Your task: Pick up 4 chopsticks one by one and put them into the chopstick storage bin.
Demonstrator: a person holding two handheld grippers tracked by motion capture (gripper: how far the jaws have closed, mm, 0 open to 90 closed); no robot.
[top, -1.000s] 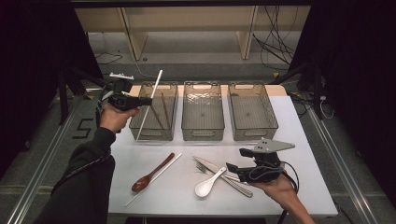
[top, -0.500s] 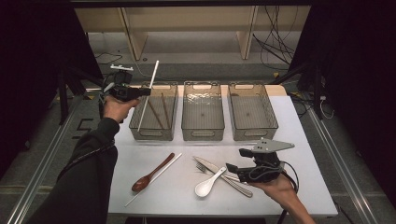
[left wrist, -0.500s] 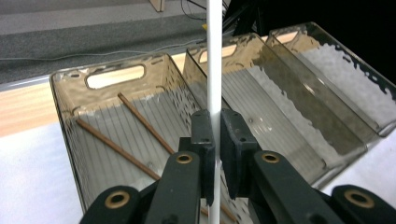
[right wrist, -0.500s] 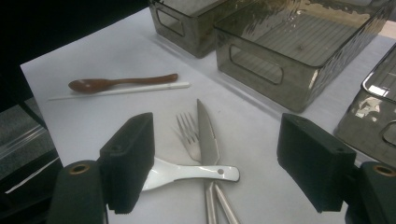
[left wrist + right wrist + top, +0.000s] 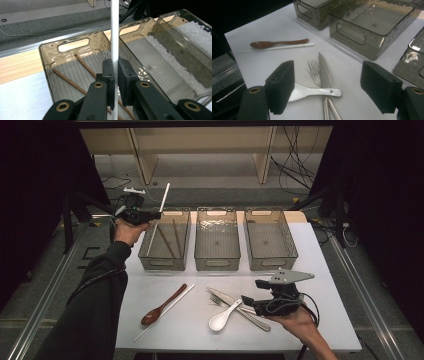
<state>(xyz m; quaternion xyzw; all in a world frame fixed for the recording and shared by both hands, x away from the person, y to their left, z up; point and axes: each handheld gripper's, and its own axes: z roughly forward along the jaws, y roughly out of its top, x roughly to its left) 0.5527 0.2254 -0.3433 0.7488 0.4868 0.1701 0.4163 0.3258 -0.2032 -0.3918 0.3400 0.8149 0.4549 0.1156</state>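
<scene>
My left gripper [image 5: 150,214] [image 5: 115,67] is shut on a white chopstick [image 5: 161,202] [image 5: 114,30], held nearly upright over the far end of the left clear bin [image 5: 165,265] [image 5: 72,45]. Two brown chopsticks [image 5: 165,242] [image 5: 82,63] lie inside that bin. At the table's front right, my right gripper [image 5: 247,302] [image 5: 328,72] stands open, low over a white spoon [image 5: 222,318] [image 5: 317,92], a fork [image 5: 220,301] [image 5: 314,70] and a knife [image 5: 225,296] [image 5: 323,67], with nothing between its pads.
A brown spoon [image 5: 160,307] [image 5: 274,43] and a second white chopstick [image 5: 165,312] [image 5: 279,48] lie side by side front left. The middle bin [image 5: 217,262] and the right bin [image 5: 272,262] stand beside the left one. The table's far edge is just behind the bins.
My left hand has carried the white chopstick toward the far end of the left bin. The right hand has stayed in place.
</scene>
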